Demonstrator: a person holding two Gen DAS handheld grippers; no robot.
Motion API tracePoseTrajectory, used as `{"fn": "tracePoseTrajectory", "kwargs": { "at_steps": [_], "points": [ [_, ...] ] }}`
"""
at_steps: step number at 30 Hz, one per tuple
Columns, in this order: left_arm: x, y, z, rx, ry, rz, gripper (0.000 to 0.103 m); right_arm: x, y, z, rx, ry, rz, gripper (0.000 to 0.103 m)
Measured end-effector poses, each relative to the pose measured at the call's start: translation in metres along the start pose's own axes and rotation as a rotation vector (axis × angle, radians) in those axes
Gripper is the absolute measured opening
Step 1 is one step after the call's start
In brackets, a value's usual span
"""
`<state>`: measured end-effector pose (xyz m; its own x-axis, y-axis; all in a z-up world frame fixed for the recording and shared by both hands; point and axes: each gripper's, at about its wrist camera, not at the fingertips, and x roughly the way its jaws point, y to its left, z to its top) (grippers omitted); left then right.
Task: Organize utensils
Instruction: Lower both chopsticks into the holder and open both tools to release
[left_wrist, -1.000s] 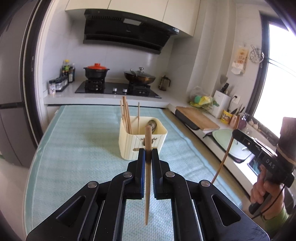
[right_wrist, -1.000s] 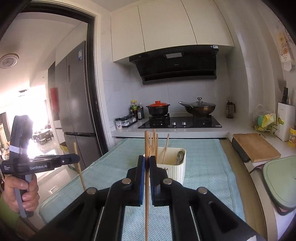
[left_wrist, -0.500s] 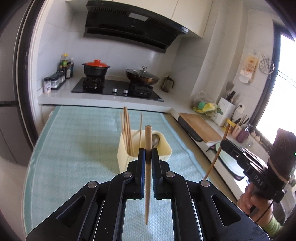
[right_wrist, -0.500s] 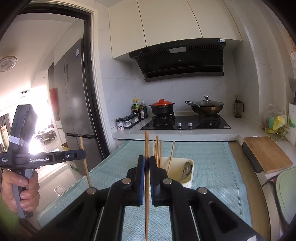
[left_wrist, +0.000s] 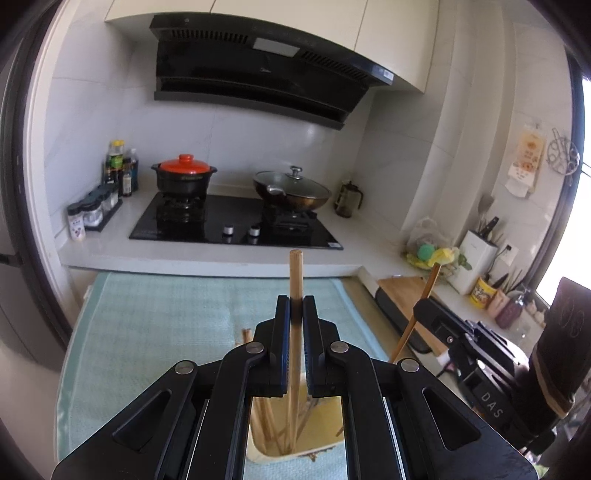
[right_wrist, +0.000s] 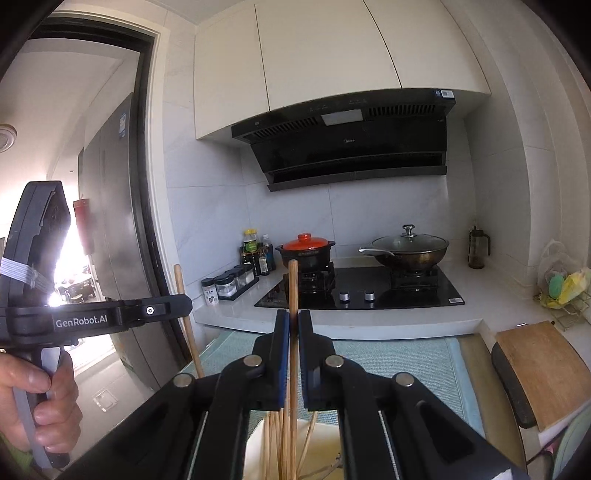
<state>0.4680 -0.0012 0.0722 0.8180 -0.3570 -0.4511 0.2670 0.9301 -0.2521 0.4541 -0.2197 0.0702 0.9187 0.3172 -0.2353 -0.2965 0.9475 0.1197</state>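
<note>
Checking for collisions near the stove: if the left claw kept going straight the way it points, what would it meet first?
Probably the teal mat on the table beyond the cream utensil holder, since the left claw, shut on an upright chopstick, points slightly downward. The white counter edge comes next; depth is uncertain.

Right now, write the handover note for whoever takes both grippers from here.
Left gripper: shut on one wooden chopstick, held upright above the holder.
Right gripper: shut on a second chopstick, also upright.
The cream utensil holder stands on the green mat, right below both grippers, with several chopsticks already standing in it.
Done: both sticks picked up and brought over the holder.
Left: lower each stick into the holder beside the others and open the jaws.
</note>
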Motion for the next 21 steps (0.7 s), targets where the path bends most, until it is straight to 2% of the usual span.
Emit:
{"fn": "tracePoseTrajectory", "kwargs": {
  "at_steps": [3,8,12,16,18,19,20,21],
  "points": [
    [0.029,0.006,-0.006,0.0,0.037,0.017,0.005,0.032,-0.009,-0.013,0.015,0.057,0.012,0.005],
    [0.067,0.02,-0.032,-0.007,0.126,0.043,0.004,0.076,-0.016,-0.046,0.042,0.207,0.044,0.005],
    [0.087,0.029,-0.048,-0.025,0.181,0.052,0.005,0.102,-0.02,-0.075,0.072,0.311,0.068,0.005],
    [0.095,0.033,-0.057,-0.019,0.207,0.061,0.005,0.122,-0.02,-0.093,0.099,0.378,0.078,0.006],
    [0.095,0.034,-0.059,-0.019,0.208,0.068,0.012,0.128,-0.021,-0.098,0.117,0.401,0.078,0.007],
    [0.093,0.034,-0.059,-0.017,0.205,0.067,0.027,0.13,-0.021,-0.1,0.12,0.406,0.071,0.007],
    [0.09,0.035,-0.059,-0.013,0.195,0.073,0.05,0.132,-0.022,-0.101,0.123,0.409,0.068,0.013],
    [0.085,0.035,-0.059,-0.007,0.178,0.088,0.061,0.132,-0.022,-0.101,0.125,0.408,0.064,0.019]
  ]
}}
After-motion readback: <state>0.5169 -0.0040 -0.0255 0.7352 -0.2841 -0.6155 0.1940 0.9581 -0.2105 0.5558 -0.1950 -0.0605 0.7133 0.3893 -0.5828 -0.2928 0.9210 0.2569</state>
